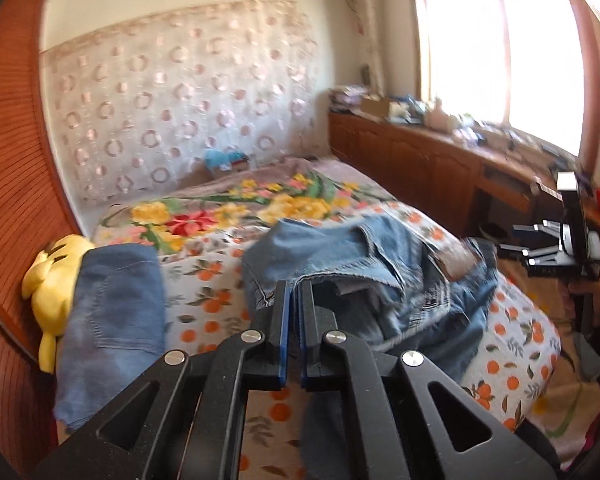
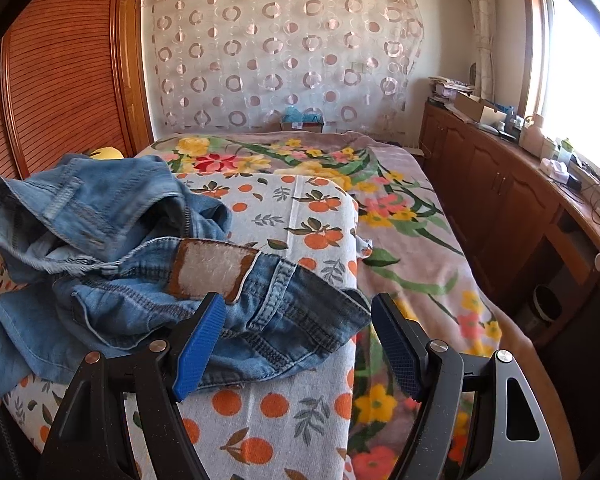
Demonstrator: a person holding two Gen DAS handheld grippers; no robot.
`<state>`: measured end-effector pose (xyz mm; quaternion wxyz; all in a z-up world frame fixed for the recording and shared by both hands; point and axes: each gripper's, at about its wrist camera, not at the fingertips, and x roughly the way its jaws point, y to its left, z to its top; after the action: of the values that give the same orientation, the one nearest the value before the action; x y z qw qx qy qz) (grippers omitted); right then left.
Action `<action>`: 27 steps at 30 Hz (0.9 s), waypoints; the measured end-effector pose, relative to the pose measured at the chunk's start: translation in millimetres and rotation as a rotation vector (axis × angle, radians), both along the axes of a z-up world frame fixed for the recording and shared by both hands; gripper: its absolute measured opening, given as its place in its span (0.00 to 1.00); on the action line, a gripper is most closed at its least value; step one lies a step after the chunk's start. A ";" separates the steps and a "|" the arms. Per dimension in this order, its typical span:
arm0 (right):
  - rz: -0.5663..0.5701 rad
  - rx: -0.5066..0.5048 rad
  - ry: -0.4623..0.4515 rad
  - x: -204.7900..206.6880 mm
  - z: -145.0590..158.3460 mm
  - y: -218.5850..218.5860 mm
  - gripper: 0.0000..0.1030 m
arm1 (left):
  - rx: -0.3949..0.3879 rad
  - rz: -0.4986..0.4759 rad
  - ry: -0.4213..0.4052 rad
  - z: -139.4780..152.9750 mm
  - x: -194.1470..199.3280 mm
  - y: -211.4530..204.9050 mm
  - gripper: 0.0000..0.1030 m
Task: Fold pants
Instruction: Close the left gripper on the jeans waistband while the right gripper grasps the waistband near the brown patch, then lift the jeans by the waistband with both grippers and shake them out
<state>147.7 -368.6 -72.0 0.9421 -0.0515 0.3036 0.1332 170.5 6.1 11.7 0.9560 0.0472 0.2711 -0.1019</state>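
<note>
Left claw [image 1: 294,292]: we see it squeezed tight on the edge of the jeans [image 1: 360,256]
Right claw [image 2: 296,320]: we see it wide apart, jeans waistband lying between
Bed [image 2: 300,216]: the jeans lie in a heap on our orange-print sheet

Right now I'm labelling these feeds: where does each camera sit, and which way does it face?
Left wrist: on the left gripper, looking down the bed at the crumpled jeans; its fingers are shut on denim; the right gripper shows at the right edge.
Right wrist: on the right gripper, facing the patterned curtain; its open fingers straddle the jeans' waistband.
Shared: jeans, bed, curtain, window-side cabinets.
</note>
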 end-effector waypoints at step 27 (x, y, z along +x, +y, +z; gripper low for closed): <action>0.068 0.089 0.260 70.1 -16.4 -34.0 0.26 | 0.021 0.036 0.064 -35.7 6.3 12.6 0.04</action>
<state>217.8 -402.6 -88.4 0.8912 -0.0024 0.4147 0.1839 176.8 18.8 -24.1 0.9480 0.0489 0.3033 -0.0835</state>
